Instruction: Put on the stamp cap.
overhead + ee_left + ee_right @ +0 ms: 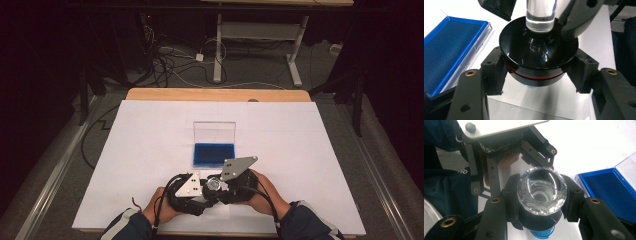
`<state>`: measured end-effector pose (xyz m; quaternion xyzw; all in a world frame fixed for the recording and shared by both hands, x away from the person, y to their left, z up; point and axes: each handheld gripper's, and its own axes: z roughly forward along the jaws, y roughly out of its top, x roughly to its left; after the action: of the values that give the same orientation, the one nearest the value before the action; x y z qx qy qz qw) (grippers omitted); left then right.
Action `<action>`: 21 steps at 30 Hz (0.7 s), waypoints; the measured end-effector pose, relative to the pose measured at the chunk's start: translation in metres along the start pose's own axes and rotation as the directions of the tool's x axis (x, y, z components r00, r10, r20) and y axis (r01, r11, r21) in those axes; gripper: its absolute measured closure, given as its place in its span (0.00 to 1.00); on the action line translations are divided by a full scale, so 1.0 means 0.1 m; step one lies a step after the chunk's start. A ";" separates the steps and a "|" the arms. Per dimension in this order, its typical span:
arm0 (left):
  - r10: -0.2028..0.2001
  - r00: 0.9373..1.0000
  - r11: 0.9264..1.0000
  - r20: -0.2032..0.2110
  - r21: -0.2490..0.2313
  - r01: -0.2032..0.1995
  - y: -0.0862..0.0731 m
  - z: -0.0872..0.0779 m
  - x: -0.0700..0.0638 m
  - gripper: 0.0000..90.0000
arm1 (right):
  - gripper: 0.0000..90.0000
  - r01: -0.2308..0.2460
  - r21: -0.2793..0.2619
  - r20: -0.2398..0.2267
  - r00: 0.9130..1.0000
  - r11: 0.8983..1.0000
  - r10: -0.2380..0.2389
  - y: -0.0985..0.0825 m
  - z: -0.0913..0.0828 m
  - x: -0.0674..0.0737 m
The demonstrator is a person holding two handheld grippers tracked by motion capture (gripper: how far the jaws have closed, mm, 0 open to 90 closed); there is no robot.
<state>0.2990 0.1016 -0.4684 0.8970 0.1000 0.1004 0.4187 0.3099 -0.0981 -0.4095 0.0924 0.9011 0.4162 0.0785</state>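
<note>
Table: the white-topped wooden table gives a flat, bare working area, and both hands meet near the person's edge of it.
Ink pad: the open clear plastic case with a blue ink pad lies just beyond the hands, its lid standing upright at the far side, I judge so the stamp can dip in without a reach.
Left gripper: the left gripper has its black jaws clamped on the stamp's wide base from both sides, holding it off the table.
Right gripper: the right gripper is clamped together around the upper part, just below the faceted top, seemingly to steady or twist it.
Stamp: the round black stamp with a red band and a clear crystal handle hangs between the two grippers, above the table and near the ink pad; blue ink shows on its underside.
</note>
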 end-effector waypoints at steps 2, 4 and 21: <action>-0.002 1.000 1.000 0.003 -0.002 0.002 0.00 0.00 0.00 0.41 | 0.62 0.000 0.001 -0.003 1.000 1.000 0.000 0.00 0.00 0.00; -0.003 1.000 1.000 0.007 -0.002 0.003 0.00 0.00 0.01 0.41 | 0.62 0.002 0.001 -0.004 1.000 1.000 -0.002 -0.01 0.00 -0.01; 0.052 0.997 0.997 -0.052 0.055 -0.049 0.03 0.01 -0.03 0.41 | 0.63 -0.010 0.017 -0.008 1.000 1.000 0.010 -0.02 0.05 -0.01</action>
<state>0.2962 0.0982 -0.4664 0.9072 0.0910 0.1321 0.3889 0.3118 -0.0962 -0.4143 0.0959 0.9045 0.4093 0.0722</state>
